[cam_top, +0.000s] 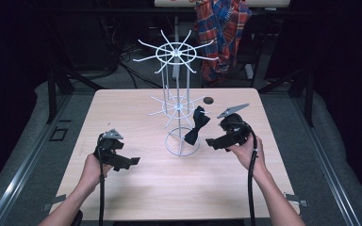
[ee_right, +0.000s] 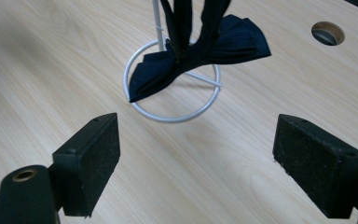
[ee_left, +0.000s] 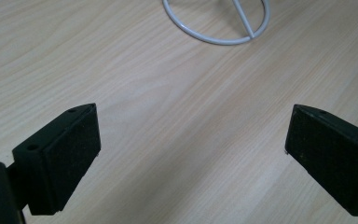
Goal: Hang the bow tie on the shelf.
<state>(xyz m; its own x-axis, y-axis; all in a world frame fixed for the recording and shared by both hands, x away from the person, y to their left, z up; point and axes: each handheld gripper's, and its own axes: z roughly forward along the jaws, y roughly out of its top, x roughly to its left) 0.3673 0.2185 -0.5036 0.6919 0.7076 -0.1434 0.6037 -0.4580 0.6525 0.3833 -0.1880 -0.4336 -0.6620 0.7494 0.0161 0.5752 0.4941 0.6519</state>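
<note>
A dark navy bow tie (ee_right: 200,56) with pleated, fanned wings hangs by its strap from the white wire rack (cam_top: 176,108), just ahead of the right gripper (cam_top: 213,142). Its long axis slants, one wing dipping over the rack's base ring (ee_right: 168,114) and the other raised. Both the right gripper and the left gripper (ee_left: 191,140) stand wide open, holding nothing.

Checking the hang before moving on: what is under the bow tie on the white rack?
Under the bow tie lie the ring base of the white rack and bare table. The tie covers part of the ring's far rim and the crossbar; its strap's hook point is out of frame.
</note>
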